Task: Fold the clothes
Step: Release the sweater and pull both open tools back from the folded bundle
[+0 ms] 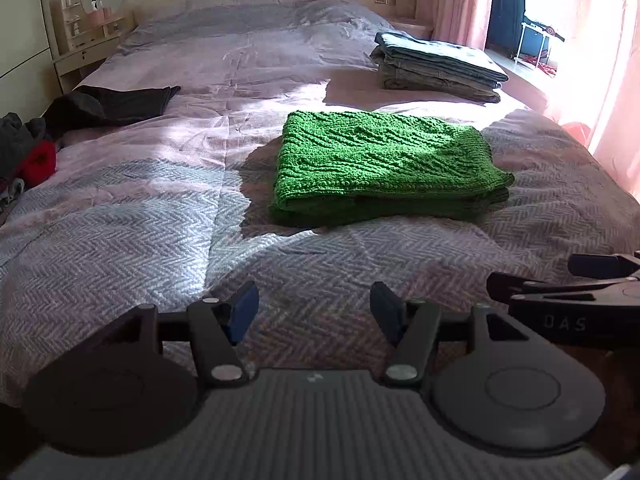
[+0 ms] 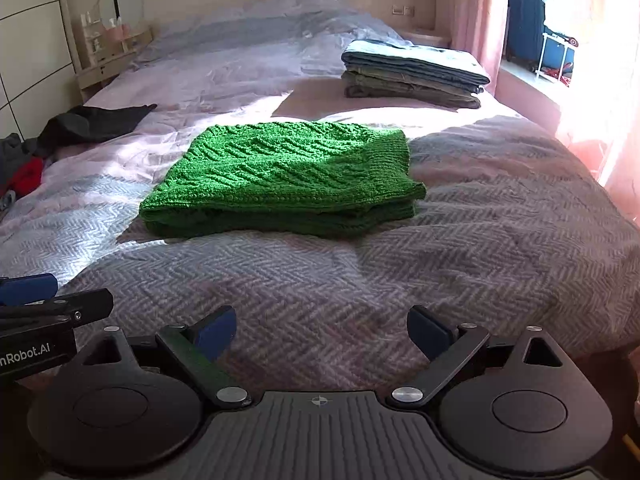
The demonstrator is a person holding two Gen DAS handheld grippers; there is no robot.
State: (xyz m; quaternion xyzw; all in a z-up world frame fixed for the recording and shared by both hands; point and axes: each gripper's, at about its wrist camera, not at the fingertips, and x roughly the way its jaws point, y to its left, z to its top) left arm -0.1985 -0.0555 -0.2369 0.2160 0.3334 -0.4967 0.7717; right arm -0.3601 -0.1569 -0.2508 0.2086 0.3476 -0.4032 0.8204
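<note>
A folded green knitted sweater (image 1: 384, 168) (image 2: 288, 176) lies flat in the middle of the bed. My left gripper (image 1: 314, 312) hovers over the bedspread well in front of it, open, with nothing between its blue pads. My right gripper (image 2: 322, 334) hangs beside it, also open and empty, and its black body (image 1: 568, 300) shows at the right edge of the left wrist view. The left gripper's side (image 2: 44, 312) shows at the left edge of the right wrist view.
A stack of folded jeans (image 1: 436, 66) (image 2: 412, 74) sits at the bed's far right. Unfolded dark and red clothes (image 1: 80, 120) (image 2: 60, 136) lie in a heap at the left edge. Grey-pink bedspread (image 1: 160, 220) covers the bed. Pink curtains (image 2: 600, 128) hang on the right.
</note>
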